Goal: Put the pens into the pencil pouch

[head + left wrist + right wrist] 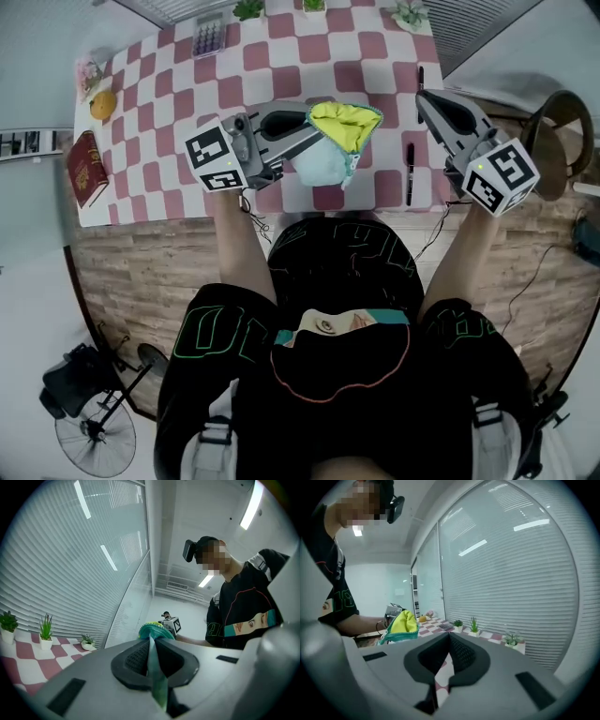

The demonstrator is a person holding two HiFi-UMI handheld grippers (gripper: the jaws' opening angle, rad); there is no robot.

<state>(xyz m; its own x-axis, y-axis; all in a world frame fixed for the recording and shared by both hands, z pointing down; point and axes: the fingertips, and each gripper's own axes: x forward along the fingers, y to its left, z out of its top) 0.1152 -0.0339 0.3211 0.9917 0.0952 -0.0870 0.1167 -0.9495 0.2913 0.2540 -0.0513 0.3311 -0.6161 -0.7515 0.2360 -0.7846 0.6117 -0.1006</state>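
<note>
Pinching a strip of the teal fabric pencil pouch [345, 127] [154, 631] [402, 624], the left hand-held gripper [307, 128] [151, 641] has its jaws clamped on the cloth. In the left gripper view the teal fabric runs straight down the seam between the dark pads [136, 658]. The pouch is held over the near middle of the red-and-white checked bench [281, 56]. Its mouth gapes open towards the right and shows a bright yellow lining. Its pale body sags towards the near edge, and I cannot tell whether it rests on the cloth.

To the right, well apart from the pouch, the right hand-held gripper [422, 94] [450, 637] points towards the far side. Its jaws meet at the tips with nothing between them, and only checked cloth shows through the gap lower down.

A black pen [410, 173] lies on the bench between the pouch and the right hand-held gripper, its length running near to far, outside the pouch. A thin dark stick [421, 80] lies just beyond the right jaws' tips; I cannot tell if it is a pen.

Along the far edge stand a grey calculator [208, 36] and three small potted plants [248, 9]. At the far left lie an orange fruit [103, 105] and, nearer, a dark red booklet [86, 169].
</note>
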